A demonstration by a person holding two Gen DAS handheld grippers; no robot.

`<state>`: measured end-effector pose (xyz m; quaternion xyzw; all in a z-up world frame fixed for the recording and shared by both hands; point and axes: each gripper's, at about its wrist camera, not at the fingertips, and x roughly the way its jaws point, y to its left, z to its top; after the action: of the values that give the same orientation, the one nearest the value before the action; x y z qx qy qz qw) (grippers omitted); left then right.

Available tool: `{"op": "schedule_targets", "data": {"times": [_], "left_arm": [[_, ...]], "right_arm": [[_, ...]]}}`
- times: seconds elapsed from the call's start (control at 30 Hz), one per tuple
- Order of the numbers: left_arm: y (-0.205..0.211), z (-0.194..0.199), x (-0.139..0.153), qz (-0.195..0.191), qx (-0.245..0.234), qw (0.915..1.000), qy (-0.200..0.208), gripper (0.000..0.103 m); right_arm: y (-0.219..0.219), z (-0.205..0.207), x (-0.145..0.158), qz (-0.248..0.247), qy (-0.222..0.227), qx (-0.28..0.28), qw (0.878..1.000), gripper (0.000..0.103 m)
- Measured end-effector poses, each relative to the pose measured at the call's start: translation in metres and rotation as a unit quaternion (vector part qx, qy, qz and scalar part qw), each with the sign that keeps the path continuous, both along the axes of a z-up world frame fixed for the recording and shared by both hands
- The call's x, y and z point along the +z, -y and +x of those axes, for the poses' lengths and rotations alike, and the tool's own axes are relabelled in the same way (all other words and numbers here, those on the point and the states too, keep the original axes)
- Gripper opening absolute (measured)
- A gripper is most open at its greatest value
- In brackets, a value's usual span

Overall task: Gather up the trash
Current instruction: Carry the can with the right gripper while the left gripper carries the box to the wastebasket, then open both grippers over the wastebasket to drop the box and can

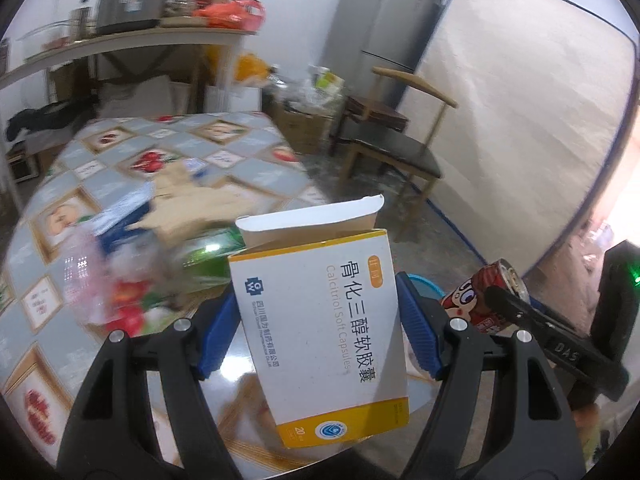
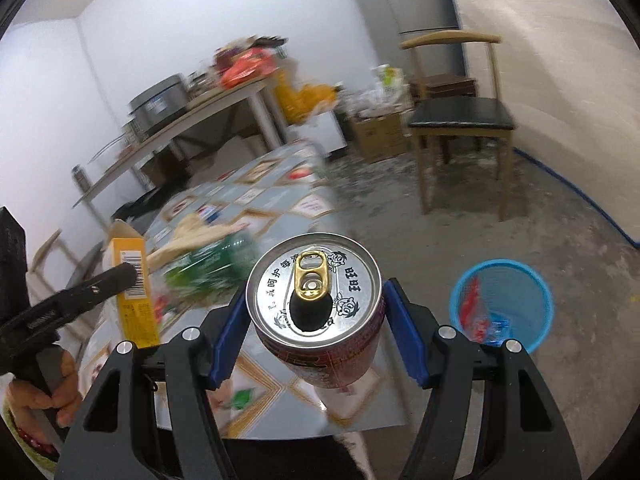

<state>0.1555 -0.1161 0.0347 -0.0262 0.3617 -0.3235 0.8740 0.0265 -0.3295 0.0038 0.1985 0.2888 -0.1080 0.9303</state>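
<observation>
Pinching the can (image 2: 316,312) in the right gripper (image 2: 316,328), pinching the box (image 1: 320,332) in the left gripper (image 1: 320,336), with the blue bin (image 2: 502,304) sitting at three o'clock from the can, nearer the right.

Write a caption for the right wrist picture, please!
Right gripper holds an opened red can near a blue bin.

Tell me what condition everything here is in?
medicine box: top flap open, clamped in left gripper
drink can: tab opened, upright, clamped in right gripper
blue bin: upright on floor, wrappers inside
chair: upright, unoccupied
</observation>
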Motion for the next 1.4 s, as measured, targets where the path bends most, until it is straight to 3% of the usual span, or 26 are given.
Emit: {"op": "schedule_targets", "data": {"times": [0.23,0.43,0.5,0.67,0.87,0.93,1.0,1.1,1.2,1.4], "left_arm": [[0.08,0.019,0.011,-0.02,-0.091,0.9956,-0.017,0.07],[0.177,0.03,0.004,-0.025,-0.179,0.9821,-0.054,0.07],[0.214,0.035,-0.011,-0.021,-0.2,0.9758,-0.085,0.071],[0.28,0.051,-0.058,0.005,-0.212,0.9641,-0.16,0.071],[0.341,0.058,-0.097,0.039,-0.207,0.9594,-0.187,0.071],[0.36,0.063,-0.104,0.03,-0.205,0.9585,-0.196,0.083],[0.38,0.068,-0.112,0.034,-0.202,0.9587,-0.197,0.089],[0.396,0.076,-0.123,0.048,-0.18,0.9603,-0.208,0.089],[0.383,0.075,-0.127,0.035,-0.175,0.9556,-0.234,0.089],[0.343,0.07,-0.107,0.03,-0.18,0.9601,-0.212,0.089]], "right_arm": [[0.069,-0.029,-0.006,0.006,-0.011,-0.117,0.993,0.064],[0.13,-0.06,-0.028,0.033,-0.038,-0.209,0.977,0.064],[0.145,-0.064,-0.038,0.047,-0.046,-0.224,0.972,0.064],[0.189,-0.067,-0.079,0.111,-0.073,-0.256,0.957,0.064],[0.235,-0.052,-0.129,0.157,-0.101,-0.258,0.948,0.064],[0.251,-0.043,-0.143,0.167,-0.105,-0.258,0.946,0.065],[0.272,-0.028,-0.162,0.175,-0.117,-0.257,0.943,0.065],[0.296,-0.011,-0.19,0.179,-0.136,-0.262,0.938,0.065],[0.317,0.012,-0.233,0.196,-0.175,-0.26,0.929,0.065],[0.332,0.044,-0.292,0.21,-0.24,-0.247,0.915,0.066]]}}
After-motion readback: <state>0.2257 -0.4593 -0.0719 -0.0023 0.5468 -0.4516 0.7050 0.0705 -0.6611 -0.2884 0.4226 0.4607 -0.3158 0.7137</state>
